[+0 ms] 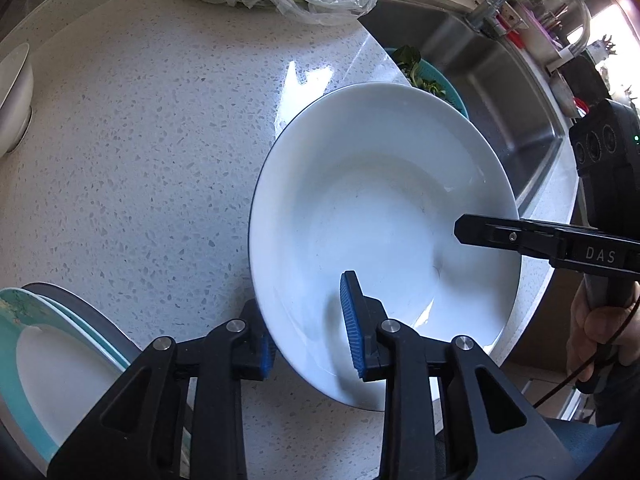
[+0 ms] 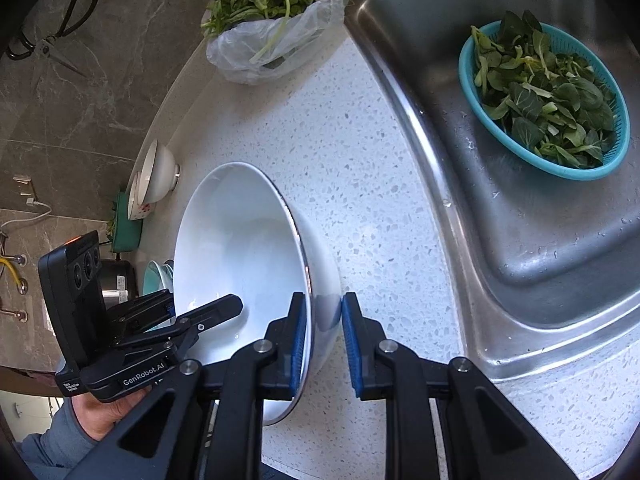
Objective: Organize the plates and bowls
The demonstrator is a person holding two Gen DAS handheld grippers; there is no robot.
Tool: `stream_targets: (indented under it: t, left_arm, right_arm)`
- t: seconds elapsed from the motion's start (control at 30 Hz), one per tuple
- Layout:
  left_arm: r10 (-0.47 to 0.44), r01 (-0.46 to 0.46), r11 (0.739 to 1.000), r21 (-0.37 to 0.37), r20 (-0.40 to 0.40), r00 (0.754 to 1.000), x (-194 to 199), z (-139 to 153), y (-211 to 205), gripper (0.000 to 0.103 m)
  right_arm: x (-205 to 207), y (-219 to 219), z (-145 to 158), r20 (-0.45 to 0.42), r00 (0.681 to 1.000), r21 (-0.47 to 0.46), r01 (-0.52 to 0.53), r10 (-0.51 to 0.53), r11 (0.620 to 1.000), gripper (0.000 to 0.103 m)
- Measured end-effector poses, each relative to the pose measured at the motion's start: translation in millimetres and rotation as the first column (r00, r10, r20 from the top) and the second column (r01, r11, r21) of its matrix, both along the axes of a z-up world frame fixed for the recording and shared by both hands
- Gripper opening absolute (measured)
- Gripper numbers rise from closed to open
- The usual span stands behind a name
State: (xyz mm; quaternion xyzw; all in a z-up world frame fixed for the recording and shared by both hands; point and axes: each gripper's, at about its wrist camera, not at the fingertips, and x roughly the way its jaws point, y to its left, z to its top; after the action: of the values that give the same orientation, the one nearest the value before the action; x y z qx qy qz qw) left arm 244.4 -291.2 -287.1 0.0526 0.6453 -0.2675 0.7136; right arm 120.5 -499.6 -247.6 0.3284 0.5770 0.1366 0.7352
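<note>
A large white deep plate (image 1: 384,240) sits tipped above the speckled white countertop (image 1: 140,140), held at its rim from two sides. The left gripper (image 1: 312,332) clamps the rim at the plate's six o'clock edge in its own view, one blue pad (image 1: 352,324) inside the bowl of the plate and the other under the outside wall; its jaws have just opened a little, yet the rim stays between the pads. The right gripper (image 2: 324,344) pinches the opposite rim, coming in from three o'clock in the left wrist view, its pads pressed on either side of the wall. At seven o'clock of the plate lies a stack of teal-rimmed plates (image 1: 48,360), and at ten o'clock, well apart, stand nested white bowls (image 2: 154,178) near the wall. At twelve o'clock a clear plastic bag of leafy greens (image 2: 272,20) rests on the counter. The steel sink (image 2: 540,220) lies at two o'clock, holding a teal colander (image 2: 472,64) full of green leaves. A hand (image 2: 108,408) holds the left gripper's handle.
</note>
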Motion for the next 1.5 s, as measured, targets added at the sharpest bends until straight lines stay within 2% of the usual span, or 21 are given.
stream_targets:
  t: [0.03, 0.07, 0.1, 0.13, 0.17, 0.2, 0.23, 0.3, 0.47, 0.57, 0.63, 0.77, 0.83, 0.9, 1.0, 1.13, 1.3, 1.5]
  left_arm:
    - [0.002, -0.002, 1.0, -0.001, -0.001, 1.0, 1.0, -0.1, -0.7, 0.029]
    - [0.003, -0.003, 1.0, -0.002, -0.001, 1.0, 2.7, 2.3, 5.3, 0.041]
    - [0.003, -0.003, 1.0, -0.003, 0.003, 1.0, 1.3, 4.3, 5.9, 0.067]
    - [0.002, -0.002, 1.0, -0.003, 0.016, 1.0, -0.8, 8.1, 6.3, 0.077]
    - [0.003, -0.003, 1.0, -0.003, 0.031, 1.0, -3.4, 12.5, 7.2, 0.082]
    - [0.005, -0.005, 1.0, -0.001, 0.045, 0.999, -5.9, 17.4, 8.9, 0.082]
    - [0.009, -0.009, 1.0, 0.001, 0.052, 0.999, -8.1, 22.2, 11.1, 0.082]
    - [0.017, -0.017, 1.0, 0.002, 0.068, 0.998, -12.2, 32.3, 15.4, 0.087]
    - [0.04, -0.037, 0.999, -0.027, 0.128, 0.991, -24.3, 80.5, 41.4, 0.088]
    - [0.118, -0.104, 0.99, -0.098, 0.156, 0.981, -15.2, 117.7, 83.9, 0.091]
    - [0.181, -0.157, 0.978, -0.139, 0.182, 0.967, -3.9, 139.7, 122.7, 0.091]
    - [0.28, -0.26, 0.96, -0.104, 0.286, 0.916, 37.7, 160.9, 208.1, 0.096]
    - [0.321, -0.303, 0.947, -0.104, 0.295, 0.9, 65.3, 155.3, 246.3, 0.096]
    - [0.341, -0.331, 0.94, -0.084, 0.282, 0.897, 94.3, 142.9, 270.8, 0.096]
    - [0.33, -0.325, 0.944, -0.065, 0.263, 0.906, 128.2, 116.6, 286.7, 0.096]
    - [0.312, -0.303, 0.95, -0.075, 0.211, 0.926, 161.7, 79.8, 281.6, 0.094]
    - [0.33, -0.318, 0.944, -0.095, 0.169, 0.929, 192.6, 52.8, 280.9, 0.093]
    - [0.365, -0.351, 0.929, -0.119, 0.127, 0.922, 208.1, 30.6, 296.9, 0.093]
  right_arm:
    - [-0.3, -0.8, -0.4, 0.0, 1.0, 0.007, -0.001, 0.001, 1.0, 0.023]
    - [-0.9, -2.2, -0.4, 0.001, 1.0, 0.016, 0.004, -0.004, 1.0, 0.026]
    - [-1.9, -3.0, 0.7, 0.004, 1.0, 0.025, 0.007, -0.007, 1.0, 0.034]
    - [-3.3, -4.5, 3.9, 0.013, 1.0, 0.024, 0.008, -0.009, 1.0, 0.049]
    - [-4.5, -5.9, 6.5, 0.018, 1.0, 0.016, 0.015, -0.016, 1.0, 0.057]
    - [-5.7, -8.6, 9.6, 0.022, 0.999, 0.011, 0.027, -0.027, 1.0, 0.068]
    - [-7.0, -12.1, 13.5, 0.028, 0.999, 0.013, 0.039, -0.039, 0.999, 0.071]
    - [-9.5, -19.7, 23.7, 0.046, 0.997, 0.009, 0.056, -0.056, 0.998, 0.073]
    - [-1.4, -43.5, 61.1, 0.118, 0.987, -0.015, 0.112, -0.109, 0.994, 0.075]
    - [17.3, -36.5, 95.2, 0.202, 0.974, -0.028, 0.107, -0.1, 0.994, 0.081]
    - [37.1, -16.0, 117.0, 0.255, 0.966, -0.027, 0.059, -0.05, 0.998, 0.081]
    - [76.9, 43.4, 141.0, 0.314, 0.948, -0.014, -0.045, 0.048, 0.999, 0.082]
    - [102.4, 80.7, 148.2, 0.328, 0.941, 0.0, -0.085, 0.08, 0.996, 0.082]
    - [126.6, 113.7, 153.4, 0.337, 0.935, -0.006, -0.118, 0.113, 0.993, 0.081]
    - [165.6, 164.4, 149.5, 0.313, 0.936, -0.047, -0.156, 0.163, 0.987, 0.081]
    - [205.9, 213.2, 127.1, 0.244, 0.948, -0.115, -0.181, 0.205, 0.977, 0.079]
    - [238.2, 233.9, 87.9, 0.139, 0.971, -0.162, -0.173, 0.196, 0.972, 0.079]
    - [264.1, 241.1, 57.1, 0.079, 0.967, -0.095, -0.234, 0.241, 0.968, 0.078]
